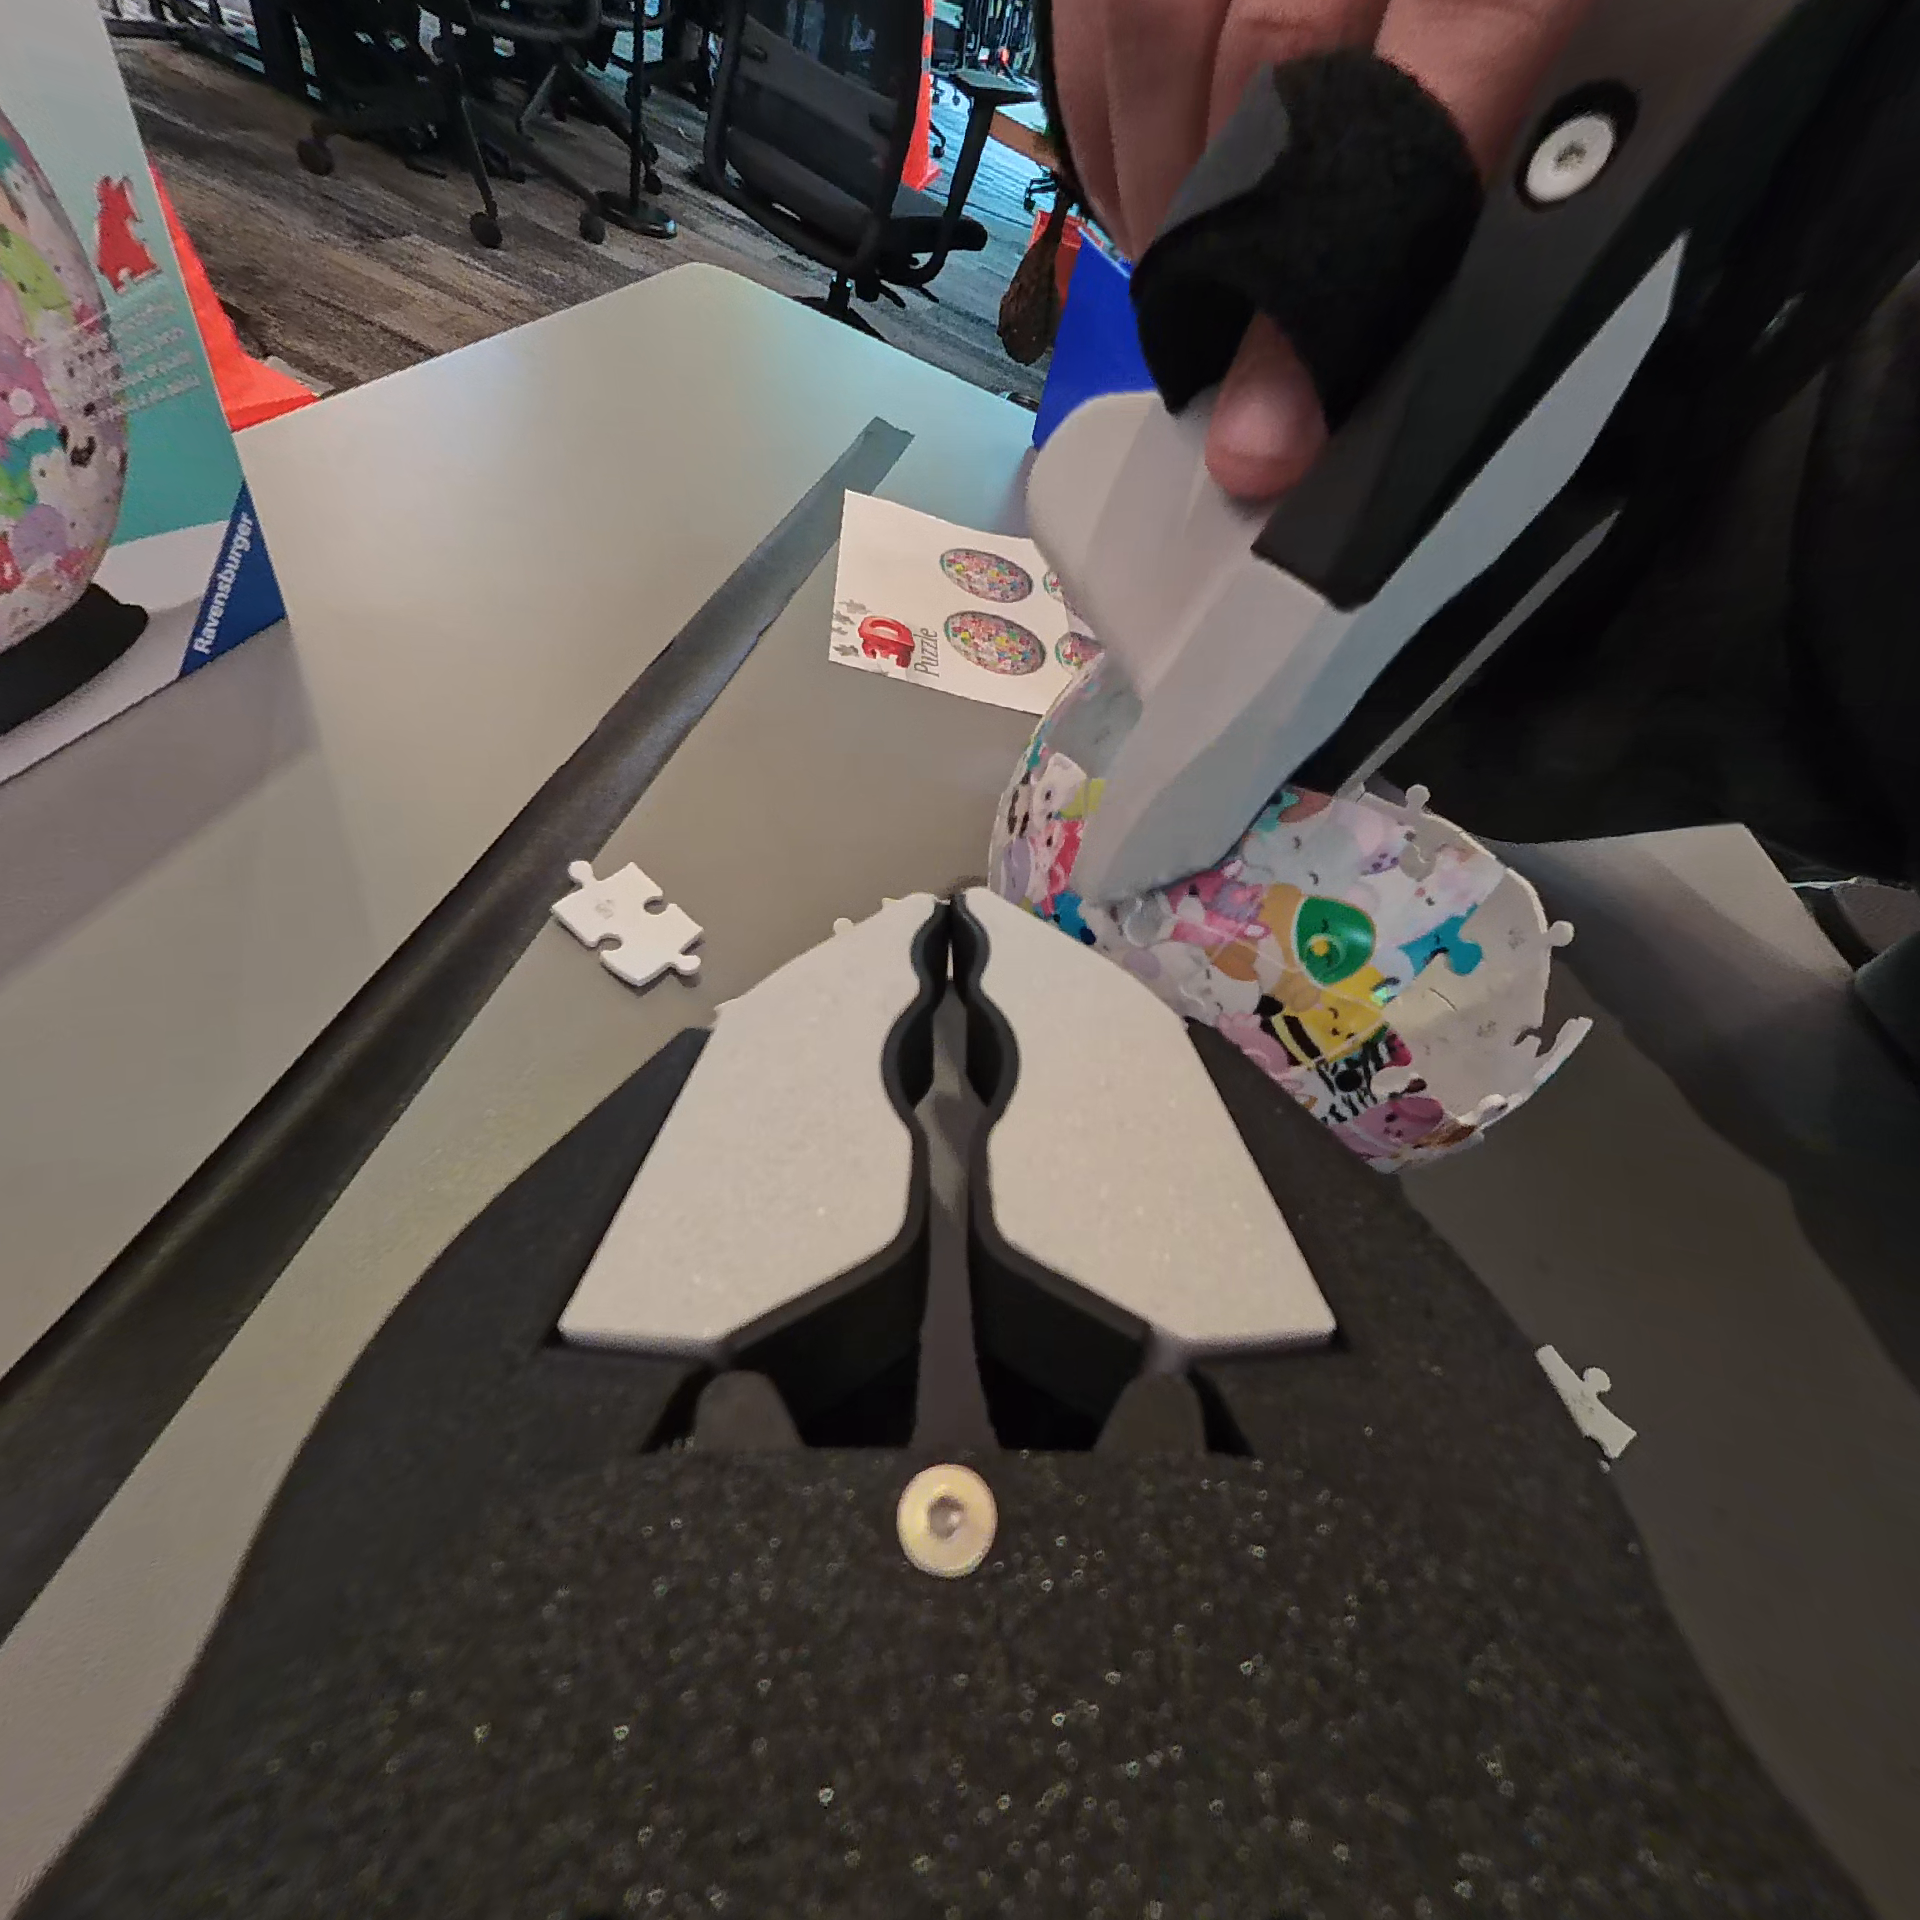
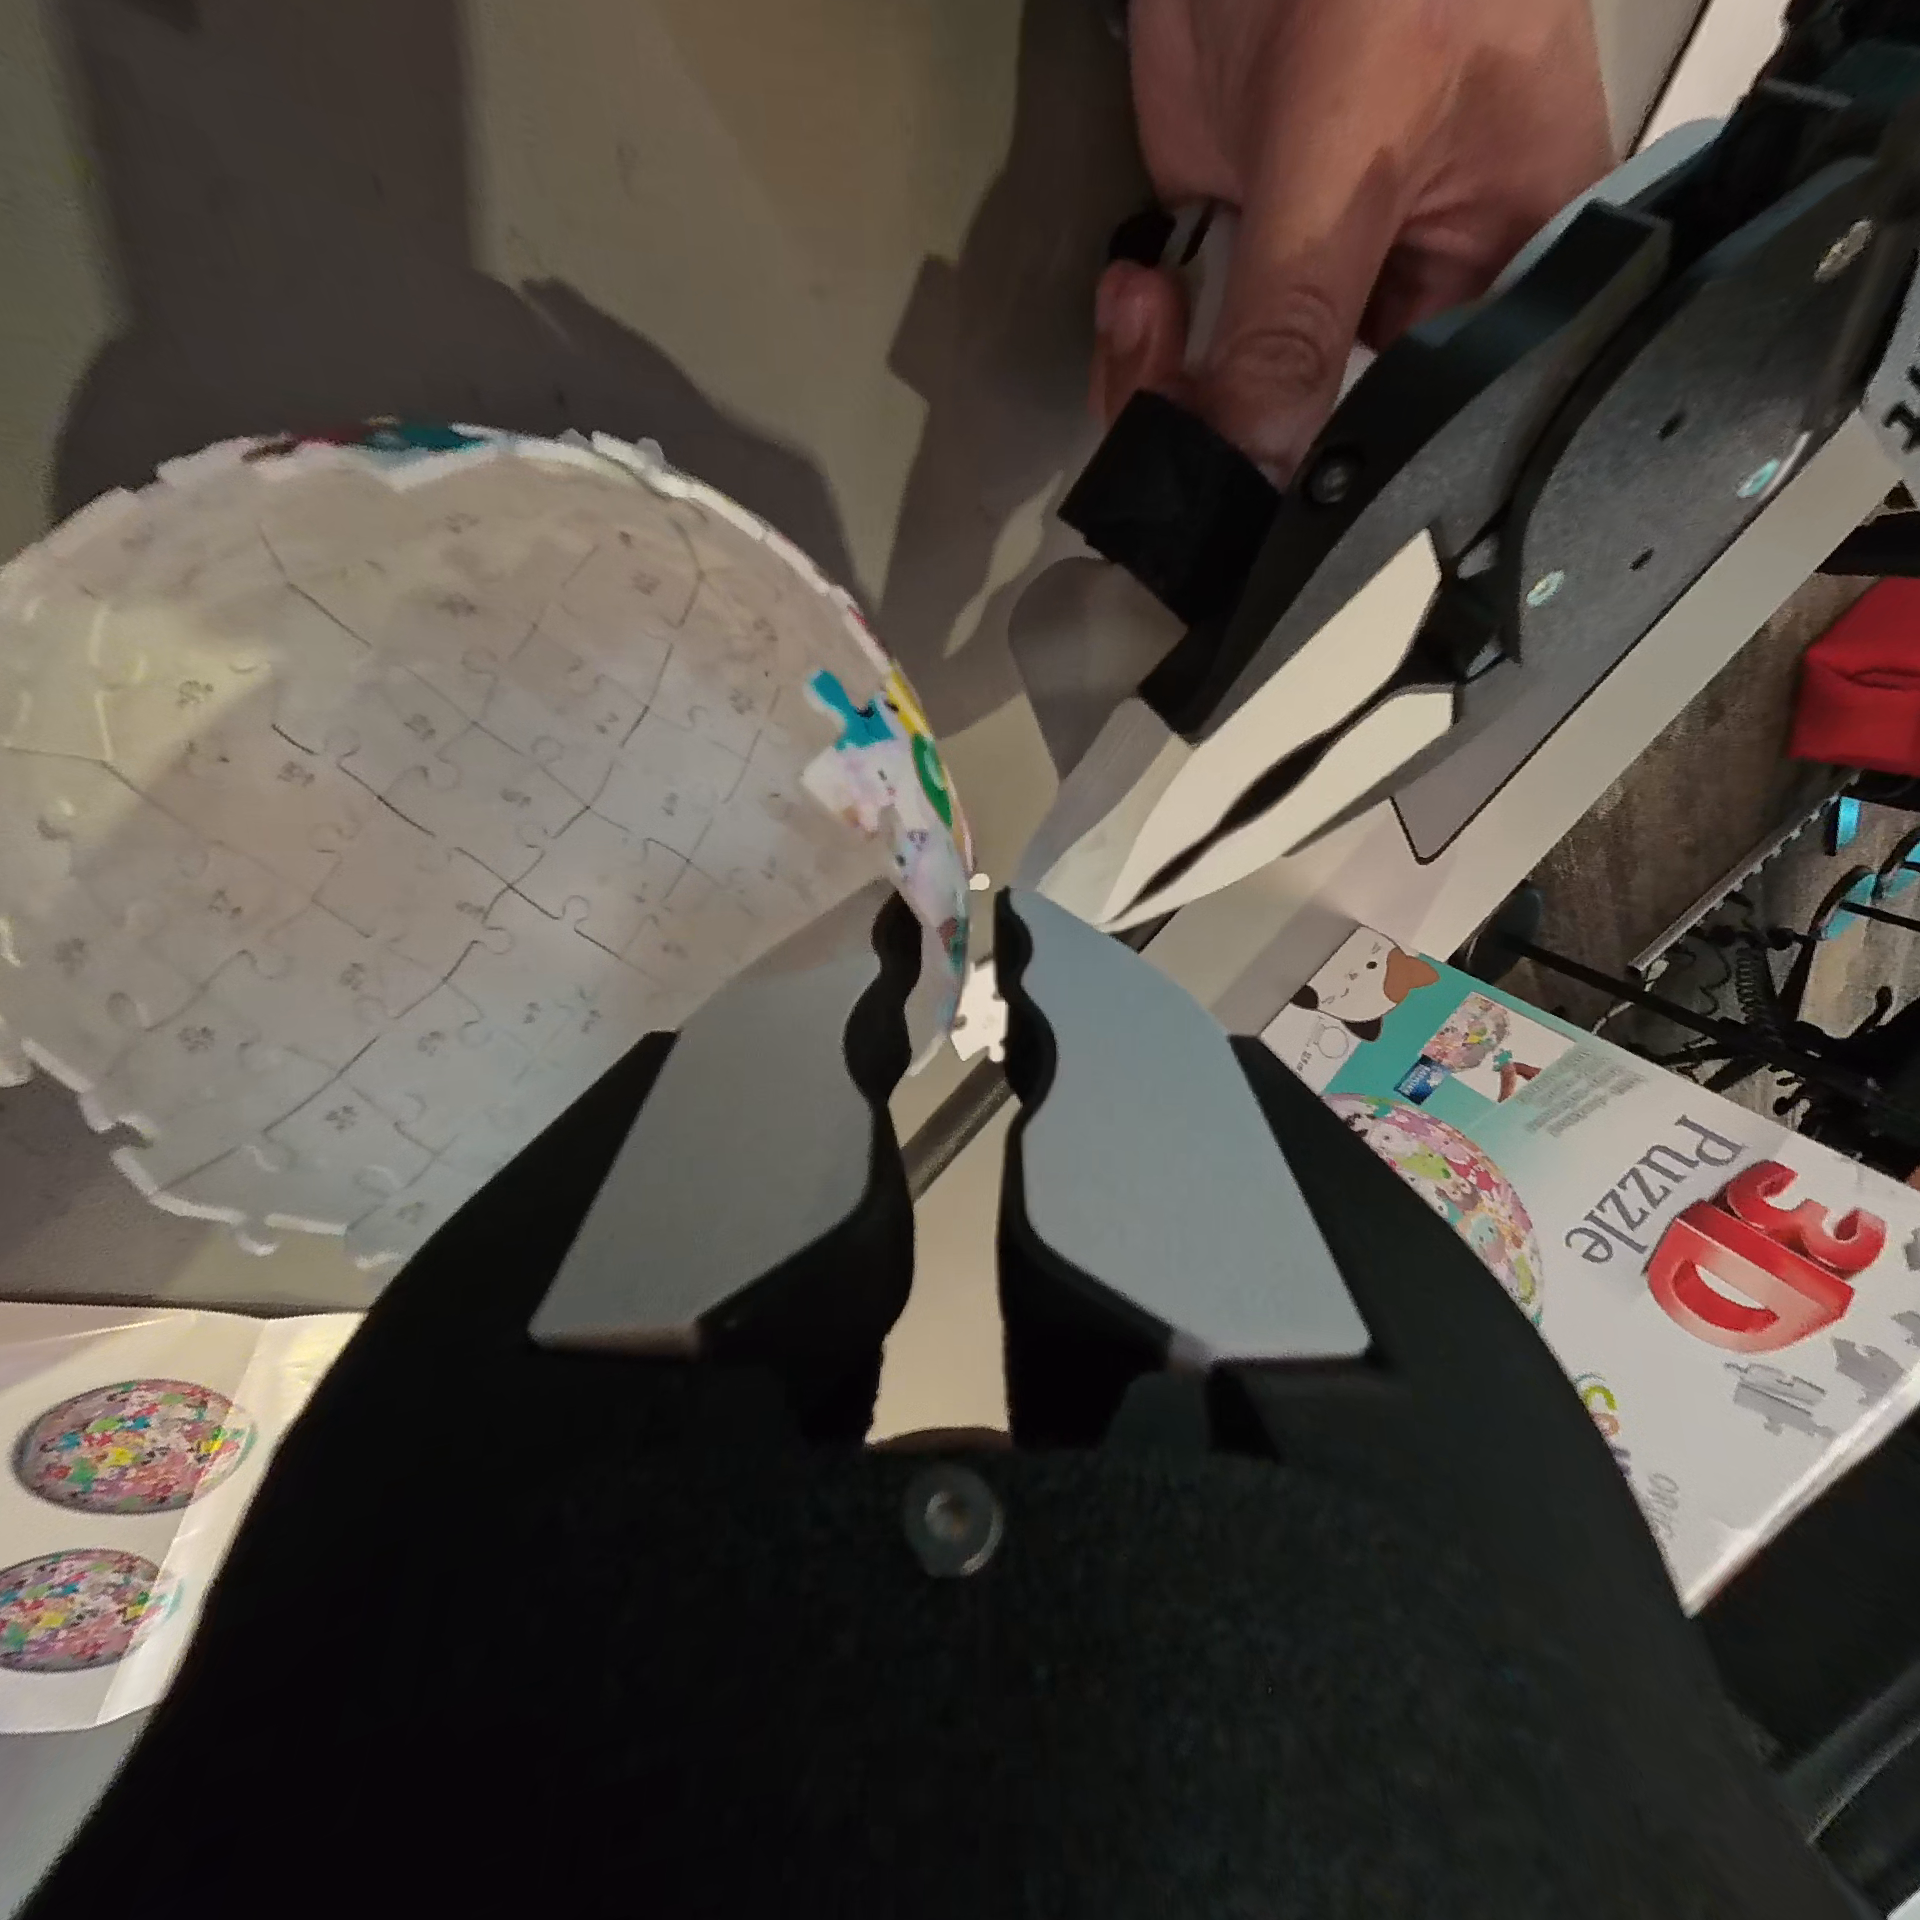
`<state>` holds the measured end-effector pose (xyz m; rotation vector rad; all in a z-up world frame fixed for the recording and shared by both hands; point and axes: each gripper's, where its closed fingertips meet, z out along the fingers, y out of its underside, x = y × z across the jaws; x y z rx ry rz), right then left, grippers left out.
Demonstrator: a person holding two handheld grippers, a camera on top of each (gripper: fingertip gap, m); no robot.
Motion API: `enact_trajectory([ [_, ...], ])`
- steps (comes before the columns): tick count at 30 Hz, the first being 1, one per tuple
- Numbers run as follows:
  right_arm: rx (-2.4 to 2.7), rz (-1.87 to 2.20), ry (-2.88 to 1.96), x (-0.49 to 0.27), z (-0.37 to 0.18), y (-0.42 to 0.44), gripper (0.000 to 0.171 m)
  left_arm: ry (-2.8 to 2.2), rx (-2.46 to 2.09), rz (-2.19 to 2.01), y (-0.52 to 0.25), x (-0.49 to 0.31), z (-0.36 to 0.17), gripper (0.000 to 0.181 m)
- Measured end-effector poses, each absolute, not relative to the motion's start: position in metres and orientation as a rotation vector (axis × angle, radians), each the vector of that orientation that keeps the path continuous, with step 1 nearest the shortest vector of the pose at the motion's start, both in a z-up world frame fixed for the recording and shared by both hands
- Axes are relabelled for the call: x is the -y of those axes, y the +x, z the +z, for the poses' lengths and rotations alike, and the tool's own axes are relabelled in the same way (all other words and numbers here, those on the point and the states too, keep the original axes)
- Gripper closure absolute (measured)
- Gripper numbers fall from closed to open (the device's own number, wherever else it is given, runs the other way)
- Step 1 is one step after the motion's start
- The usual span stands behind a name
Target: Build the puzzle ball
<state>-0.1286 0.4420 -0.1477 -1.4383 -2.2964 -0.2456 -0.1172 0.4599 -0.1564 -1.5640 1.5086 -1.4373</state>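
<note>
The partly built puzzle ball [image 1: 1340, 966] is an open shell, colourful outside and white inside [image 2: 416, 831], with a jagged rim. My right gripper [image 2: 951, 935] is shut on the shell's rim and holds it just above the table. In the left wrist view its outer finger [image 1: 1174, 769] lies against the shell's outside. My left gripper [image 1: 951, 920] is shut, low over the table just left of the ball. Pale knobs of a piece [image 1: 844, 923] peep from under its left finger; I cannot tell whether it is held. The left gripper also shows in the right wrist view [image 2: 1049, 899].
A white loose piece [image 1: 629, 925] lies by the dark table seam [image 1: 623, 769]. Another piece [image 1: 1584, 1397] lies at the right. The puzzle box [image 1: 104, 416] stands at the far left. A printed leaflet [image 1: 935, 603] lies behind the ball. Office chairs stand beyond the table. The tips of both grippers are at nearly the same place. My left tips are roughly 10 centimetres from the white loose piece [image 1: 629, 925].
</note>
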Motion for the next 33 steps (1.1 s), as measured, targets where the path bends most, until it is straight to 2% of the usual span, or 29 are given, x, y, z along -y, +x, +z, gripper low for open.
enact_trajectory([
  [2,2.303,-0.247,-1.436,-0.442,-0.149,-0.130,0.159,-1.563,-1.511,-1.435,-0.117,-0.460,-0.157,0.181],
  [4,2.302,-0.244,-1.423,-0.442,-0.148,-0.131,0.168,-1.563,-1.511,-1.435,-0.117,-0.460,-0.157,0.181],
  [16,2.266,-0.252,-1.473,-0.447,-0.146,-0.130,0.168,-1.566,-1.512,-1.432,-0.117,-0.460,-0.157,0.181],
  [17,2.261,-0.256,-1.481,-0.447,-0.145,-0.128,0.168,-1.566,-1.510,-1.432,-0.117,-0.460,-0.157,0.181],
  [19,2.244,-0.269,-1.481,-0.447,-0.140,-0.126,0.153,-1.568,-1.501,-1.439,-0.117,-0.461,-0.156,0.181],
  [24,2.148,-0.278,-1.564,-0.440,-0.125,-0.114,0.146,-1.569,-1.481,-1.446,-0.118,-0.463,-0.154,0.181],
  [29,1.735,-0.290,-1.700,-0.421,-0.087,-0.094,0.138,-1.572,-1.435,-1.417,-0.118,-0.471,-0.152,0.181],
  [33,1.309,-0.178,-1.802,-0.398,-0.078,-0.080,0.136,-1.570,-1.350,-1.382,-0.121,-0.479,-0.145,0.166],
])
